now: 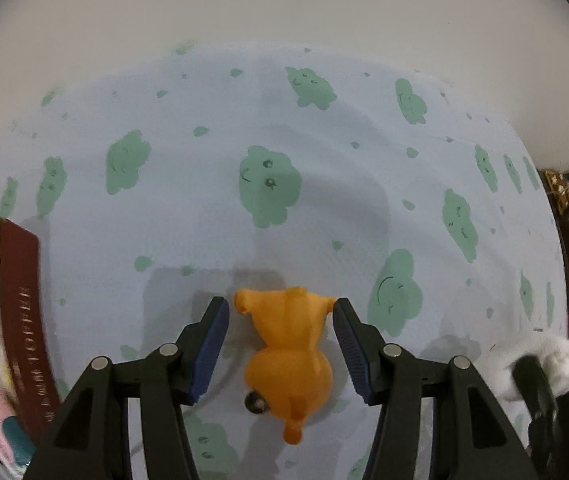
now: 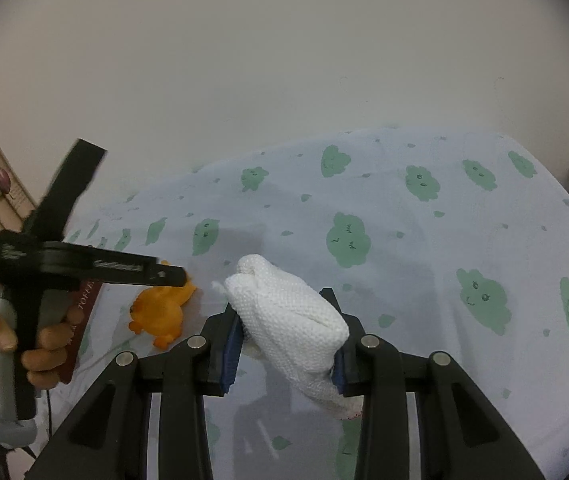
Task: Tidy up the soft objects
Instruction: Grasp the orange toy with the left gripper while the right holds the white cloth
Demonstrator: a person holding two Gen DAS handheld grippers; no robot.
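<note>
**Orange toy between parted fingers, white knit clamped on the right**

The left claw point(image 1: 281, 344) stands released, its blue-padded fingers point(image 1: 208, 350) spread to either side of a small orange soft animal toy point(image 1: 290, 354) that lies on the bed sheet, pale blue with green smiling cloud prints point(image 1: 324, 208). The toy sits squarely in the gap between the pads; the right pad's tip is at or just beside one of the toy's upper corners, and the left pad stands just clear of it (whether the right tip actually presses the toy cannot be told). A small dark round part shows at the toy's lower left edge.

The right claw point(image 2: 284, 344) is clenched on a bundle of white knitted fabric point(image 2: 290, 318), rolled and lumpy, which fills the space between both pads and sticks out forward past the fingertips. In the right wrist view the same orange toy point(image 2: 160, 312) lies on the sheet to the left of the bundle, under the black body of the left tool, whose grey handle a bare hand point(image 2: 12, 344) grips.

At the left edge of the left wrist view stands a dark red box with gold lettering point(image 1: 24, 320), holding pale, colourful items, near the toy but apart from it.
</note>
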